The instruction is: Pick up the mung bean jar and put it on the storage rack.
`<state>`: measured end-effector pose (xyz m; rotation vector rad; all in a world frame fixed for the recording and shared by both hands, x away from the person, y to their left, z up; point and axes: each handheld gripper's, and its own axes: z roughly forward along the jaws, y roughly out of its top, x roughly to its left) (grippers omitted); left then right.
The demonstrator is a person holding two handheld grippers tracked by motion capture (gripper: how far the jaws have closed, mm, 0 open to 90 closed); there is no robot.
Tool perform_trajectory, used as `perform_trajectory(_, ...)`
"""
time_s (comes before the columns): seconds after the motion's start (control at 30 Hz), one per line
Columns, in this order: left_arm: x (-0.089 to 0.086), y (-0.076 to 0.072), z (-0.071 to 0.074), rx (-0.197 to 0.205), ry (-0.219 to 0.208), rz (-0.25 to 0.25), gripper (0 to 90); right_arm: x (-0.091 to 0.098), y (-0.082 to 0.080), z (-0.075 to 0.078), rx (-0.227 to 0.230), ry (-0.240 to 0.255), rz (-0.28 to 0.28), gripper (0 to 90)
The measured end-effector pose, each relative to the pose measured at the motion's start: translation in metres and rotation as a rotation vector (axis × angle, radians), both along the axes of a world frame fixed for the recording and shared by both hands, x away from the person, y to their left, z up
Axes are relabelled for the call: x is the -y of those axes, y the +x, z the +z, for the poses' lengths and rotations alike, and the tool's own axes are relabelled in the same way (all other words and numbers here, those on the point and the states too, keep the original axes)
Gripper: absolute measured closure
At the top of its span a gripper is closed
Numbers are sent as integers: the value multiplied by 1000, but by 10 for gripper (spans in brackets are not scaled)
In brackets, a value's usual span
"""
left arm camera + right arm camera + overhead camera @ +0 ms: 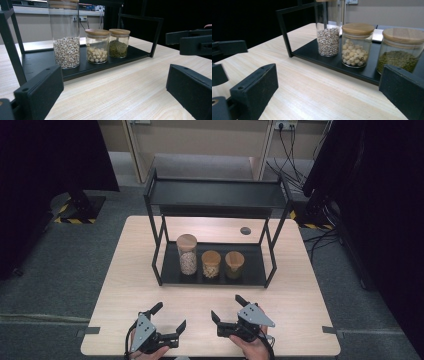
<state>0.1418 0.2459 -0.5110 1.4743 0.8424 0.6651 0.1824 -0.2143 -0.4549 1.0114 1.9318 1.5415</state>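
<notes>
A: Closest in, at the bottom of the high view, the left gripper (169, 316) and right gripper (226, 306) sit on the near edge of the table (130, 285), each held in a hand, jaws spread wide with nothing between them.

B: From above the jars are mostly lids. What do the gripper views add?

A: The contents. In the left gripper view the tall jar (65, 35) holds small pale round grains, the middle jar (97, 46) larger cream-white seeds, and the third jar (118, 43) fine dark green beans. The right gripper view shows the same three from the other side, green jar nearest. The left gripper view also catches the other gripper's black jaws at its right edge.

B: Materials?

A: Clear glass cylinders with flat round wooden lids. They stand in a row on the bottom tray of a black metal rack (156, 251) with thin square posts and a second shelf on top. The table is pale wood grain, with a small round grommet (245, 230) behind the rack.

B: And where are the jars relative to the grippers?

A: Well apart, beyond both; the tall one at the left, the two short ones just beside each other.
</notes>
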Motion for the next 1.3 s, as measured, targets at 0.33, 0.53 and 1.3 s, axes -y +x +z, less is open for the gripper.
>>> perform_trajectory(0.33, 0, 0, 0, 1, 1, 2, 7, 2, -10, -4, 11, 10, 30, 25)
perform_trajectory(0.53, 0, 0, 0, 1, 2, 3, 7, 2, -11, -6, 4, 7, 41, 25)
perform_trajectory(1.3, 0, 0, 0, 2, 3, 3, 7, 2, -11, -7, 7, 6, 37, 25)
